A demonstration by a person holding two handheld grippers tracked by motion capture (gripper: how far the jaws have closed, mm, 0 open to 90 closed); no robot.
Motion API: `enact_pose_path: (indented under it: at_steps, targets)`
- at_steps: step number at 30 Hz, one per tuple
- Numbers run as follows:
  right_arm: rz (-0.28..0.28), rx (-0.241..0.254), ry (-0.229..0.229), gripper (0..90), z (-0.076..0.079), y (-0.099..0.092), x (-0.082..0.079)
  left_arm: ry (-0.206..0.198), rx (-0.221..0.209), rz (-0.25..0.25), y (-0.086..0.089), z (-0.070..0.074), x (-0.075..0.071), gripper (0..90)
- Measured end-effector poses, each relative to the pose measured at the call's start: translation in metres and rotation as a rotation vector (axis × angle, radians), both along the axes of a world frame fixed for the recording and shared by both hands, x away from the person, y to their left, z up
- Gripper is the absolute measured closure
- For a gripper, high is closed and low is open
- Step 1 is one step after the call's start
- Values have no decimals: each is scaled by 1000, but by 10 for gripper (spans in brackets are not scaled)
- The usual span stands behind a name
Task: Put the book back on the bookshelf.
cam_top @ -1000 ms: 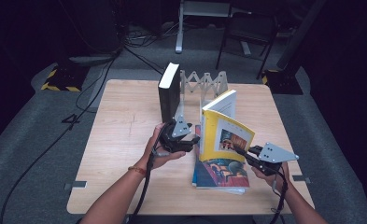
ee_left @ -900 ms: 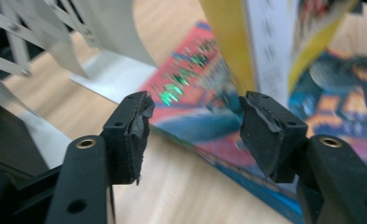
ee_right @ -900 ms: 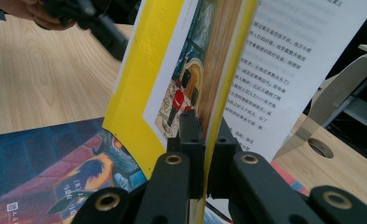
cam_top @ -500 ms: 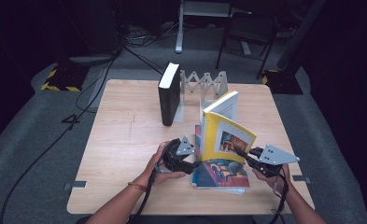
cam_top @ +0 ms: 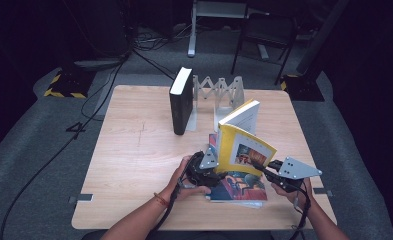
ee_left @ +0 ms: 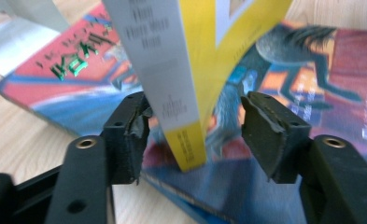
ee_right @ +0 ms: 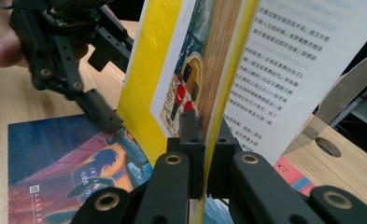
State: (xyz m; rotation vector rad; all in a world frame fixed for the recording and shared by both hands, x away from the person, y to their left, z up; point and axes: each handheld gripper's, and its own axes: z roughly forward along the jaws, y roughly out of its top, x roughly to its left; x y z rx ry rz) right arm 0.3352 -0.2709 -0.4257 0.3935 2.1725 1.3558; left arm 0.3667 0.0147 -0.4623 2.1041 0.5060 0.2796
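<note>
On table front, yellow book (cam_top: 244,145) stands upright atop flat book (cam_top: 236,185). R gripper (cam_top: 270,176) pinches its cover; L gripper (ee_left: 193,135) jaws spread round spine, just been closing, no contact yet. Black book (cam_top: 180,102) already in rack (cam_top: 224,90); yellow one not yet racked.

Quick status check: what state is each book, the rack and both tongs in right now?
Yellow book: upright, front cover pulled open.
Flat book: lying closed beneath it.
Black book: upright against rack.
Rack: extended.
Left tongs: open around yellow spine.
Right tongs: shut on cover.
</note>
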Motion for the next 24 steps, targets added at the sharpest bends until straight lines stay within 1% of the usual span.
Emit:
enact_pose_path:
  at_steps: [3,5,6,7,9,10,11,15,17,18,19,21,23,24]
  targets:
    - [1,-1,0,873,0,0,-1,-13,-35,16,1,6,3,508]
    - [0,-1,0,872,0,0,-1,-21,-91,17,5,14,6,549]
    - [-3,-2,1,871,0,0,-1,-28,-101,12,6,17,7,570]
    - [-5,-6,-1,869,0,0,-1,-31,-111,10,7,19,7,573]
    - [-8,-9,0,868,-1,0,-1,-54,-124,1,8,26,8,581]
    - [-8,-9,0,868,-1,0,-1,-54,-124,1,8,26,8,584]
    - [-10,-9,-1,864,-1,0,-1,-66,-129,-3,8,29,8,584]
    - [-42,-14,-3,820,-1,0,1,-95,-109,-18,8,34,6,654]
    - [-65,-18,-13,771,-1,0,3,-101,-101,-36,8,35,5,689]
    - [-92,-20,-14,735,-1,0,4,-103,-100,-46,8,35,4,712]
    - [-101,-15,-11,705,-1,0,6,-106,-97,-55,8,36,2,721]
    - [-141,-10,1,629,-1,0,8,-113,-94,-62,7,35,0,730]
    - [-176,0,10,596,0,-2,11,-114,-95,-63,6,35,-2,733]
    - [-184,6,10,584,0,-2,12,-116,-88,-59,6,35,-3,734]
